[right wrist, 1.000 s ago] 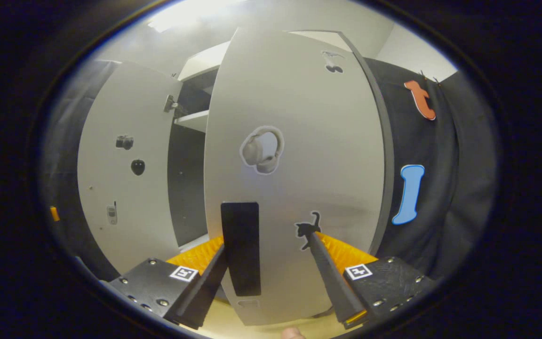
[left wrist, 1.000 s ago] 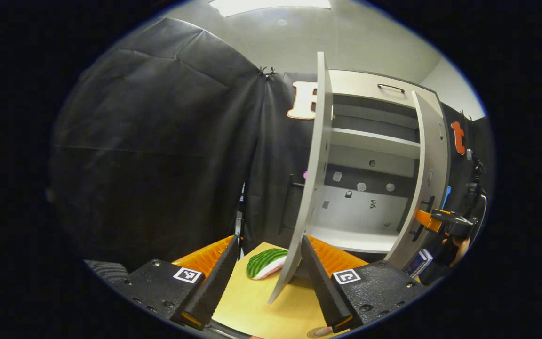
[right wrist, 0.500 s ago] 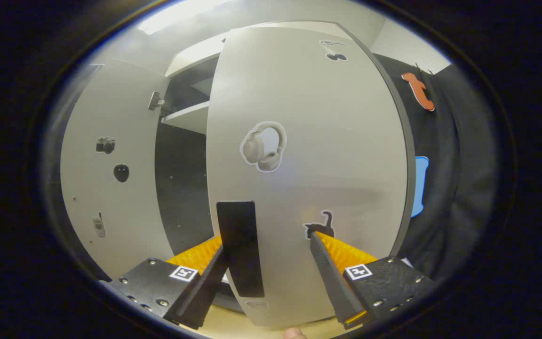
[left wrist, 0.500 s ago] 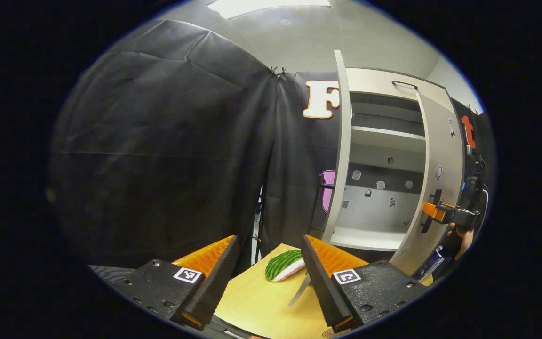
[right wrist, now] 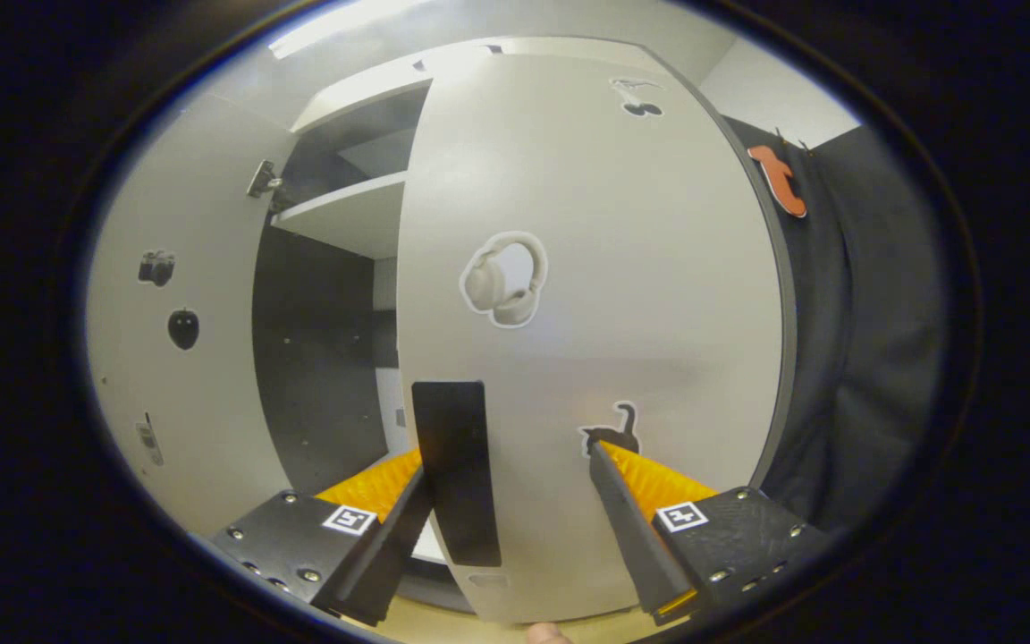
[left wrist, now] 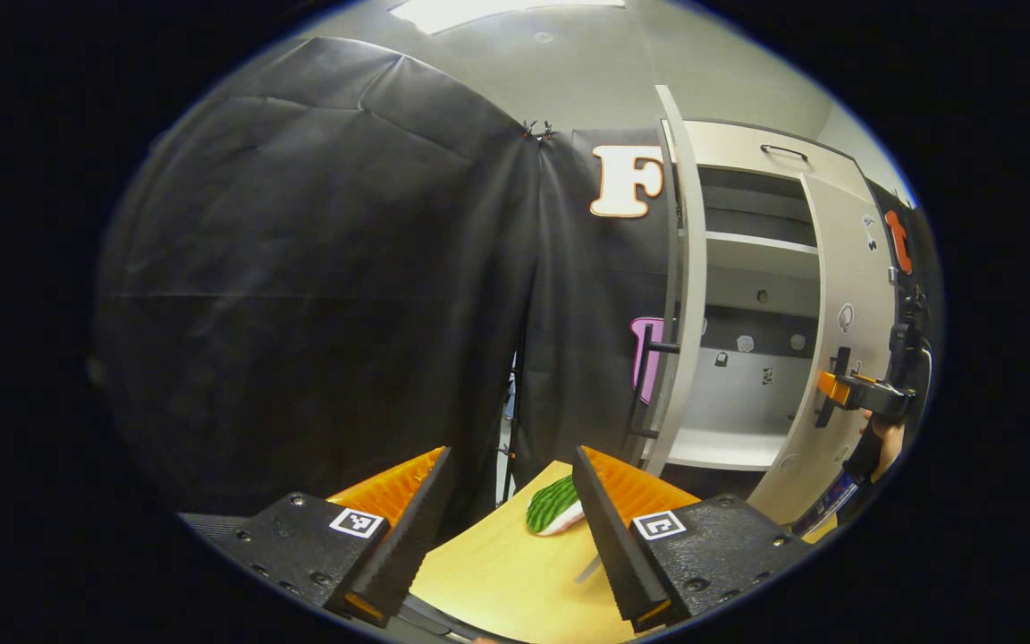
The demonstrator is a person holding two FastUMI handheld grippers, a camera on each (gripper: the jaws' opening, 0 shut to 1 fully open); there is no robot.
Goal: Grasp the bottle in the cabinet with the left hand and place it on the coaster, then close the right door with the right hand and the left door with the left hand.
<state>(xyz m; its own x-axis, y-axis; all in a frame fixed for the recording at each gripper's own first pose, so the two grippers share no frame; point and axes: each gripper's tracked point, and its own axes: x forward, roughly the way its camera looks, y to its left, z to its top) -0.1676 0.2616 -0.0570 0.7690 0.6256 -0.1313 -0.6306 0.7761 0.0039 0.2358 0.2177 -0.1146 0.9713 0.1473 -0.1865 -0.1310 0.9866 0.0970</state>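
In the left gripper view my left gripper (left wrist: 511, 461) is open with nothing between its fingers, over the wooden table's (left wrist: 497, 572) corner and facing the black wall. The white cabinet (left wrist: 747, 268) stands to its right, its left door (left wrist: 683, 268) seen edge-on with a black handle (left wrist: 645, 376). The right door (left wrist: 850, 295) is partly swung in, and the right gripper (left wrist: 855, 394) touches it, held by a hand (left wrist: 882, 438). In the right gripper view my right gripper (right wrist: 508, 461) is open against the right door (right wrist: 604, 295), its fingers either side of the black handle (right wrist: 454, 474).
A green striped watermelon-slice object (left wrist: 551, 505) lies on the table just beyond my left fingers. Inside the cabinet a shelf (right wrist: 345, 215) and dark back wall (right wrist: 327, 349) show. The left door's inner face (right wrist: 175, 358) carries small stickers.
My left gripper has swung left, away from the left door's edge, which now stands off to its right. The right door has turned further inward with my right gripper on it.
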